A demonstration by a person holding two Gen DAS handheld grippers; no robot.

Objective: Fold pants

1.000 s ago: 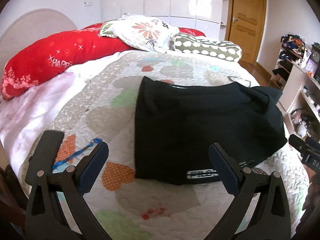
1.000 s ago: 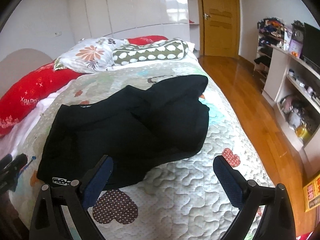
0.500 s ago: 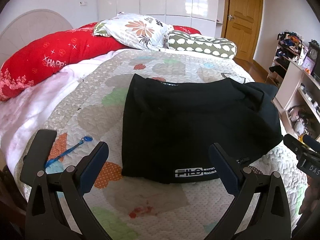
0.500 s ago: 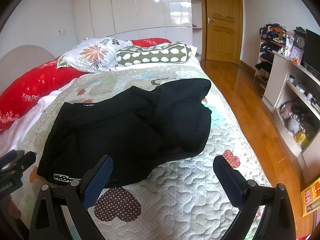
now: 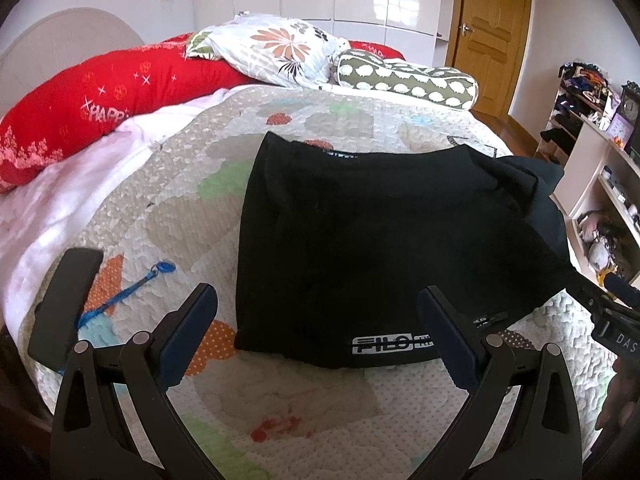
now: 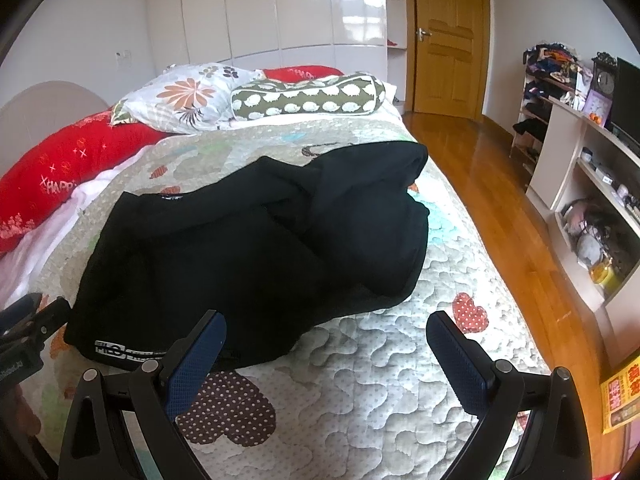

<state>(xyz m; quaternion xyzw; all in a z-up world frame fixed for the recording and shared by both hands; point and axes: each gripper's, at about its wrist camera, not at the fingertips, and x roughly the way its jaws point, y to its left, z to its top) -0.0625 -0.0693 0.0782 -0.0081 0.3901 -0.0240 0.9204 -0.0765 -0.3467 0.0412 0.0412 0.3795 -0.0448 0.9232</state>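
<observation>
Black pants [image 5: 376,232] lie loosely bunched on the quilted bed cover [image 5: 168,208], with a white logo band along their near edge. In the right wrist view the pants [image 6: 256,248] spread from the near left to a rumpled heap at the far right. My left gripper [image 5: 318,330] is open above the near edge of the bed, just short of the logo band, holding nothing. My right gripper [image 6: 326,354] is open too, hovering over bare quilt beside the pants' near hem. The right gripper's body [image 5: 608,304] shows at the right edge of the left wrist view.
A dark phone [image 5: 66,308] and a blue lanyard [image 5: 128,292] lie on the quilt at the near left. Red [image 5: 100,100], floral [image 5: 276,48] and green bolster [image 5: 404,80] pillows line the head of the bed. Wood floor [image 6: 492,184], shelves [image 6: 592,184] and a door [image 6: 452,36] are on the right.
Both grippers have drawn back and risen a little, so the pants sit farther from them in view. The pants have not moved. Both grippers stay open.
</observation>
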